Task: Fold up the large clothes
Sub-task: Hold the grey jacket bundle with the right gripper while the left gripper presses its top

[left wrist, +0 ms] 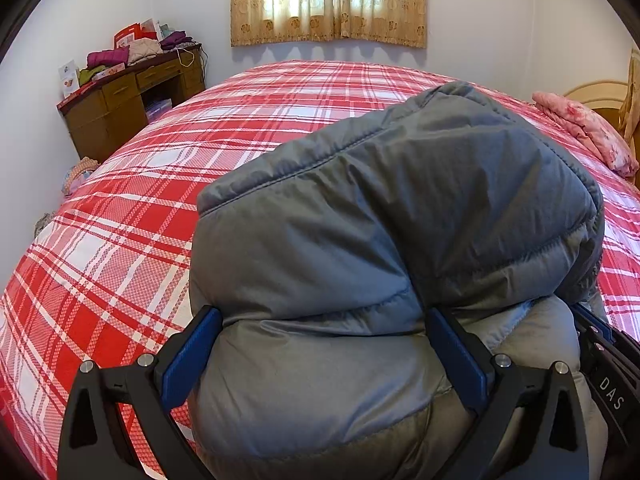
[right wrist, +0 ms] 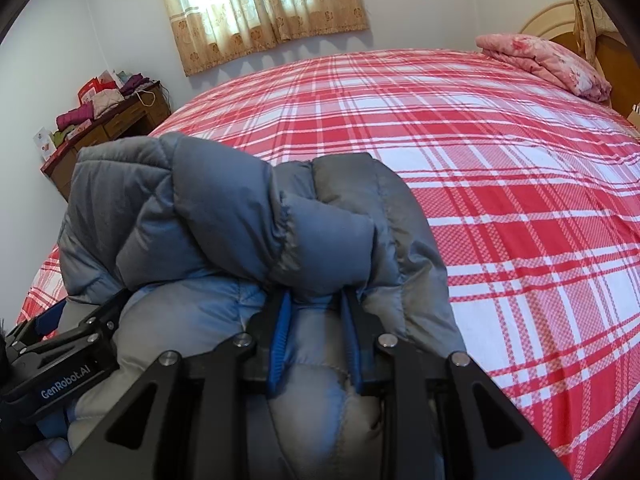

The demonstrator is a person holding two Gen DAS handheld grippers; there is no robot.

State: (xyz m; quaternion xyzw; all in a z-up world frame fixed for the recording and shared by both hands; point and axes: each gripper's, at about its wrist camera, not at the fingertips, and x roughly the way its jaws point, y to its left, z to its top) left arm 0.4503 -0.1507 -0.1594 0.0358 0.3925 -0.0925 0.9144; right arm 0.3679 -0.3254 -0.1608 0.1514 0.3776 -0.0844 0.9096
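A grey puffer jacket [left wrist: 400, 208] lies bundled in thick folds on the red plaid bed [left wrist: 120, 240], close in front of both cameras. My left gripper [left wrist: 322, 316] has its blue fingers [left wrist: 188, 356] set wide on either side of a fat roll of the jacket, with the padding bulging against both pads. In the right wrist view the jacket [right wrist: 224, 216] is humped over my right gripper [right wrist: 318, 300], whose narrow blue pads pinch a fold of it. Each gripper's black body shows at the edge of the other view; the fingertips are partly buried in fabric.
The plaid sheet [right wrist: 500, 200] stretches away to the right and far side. A folded pink quilt [right wrist: 552, 64] lies by the wooden headboard [right wrist: 560, 24]. A brown desk [left wrist: 132, 96] piled with clothes stands at the far left under a curtained window [left wrist: 328, 0].
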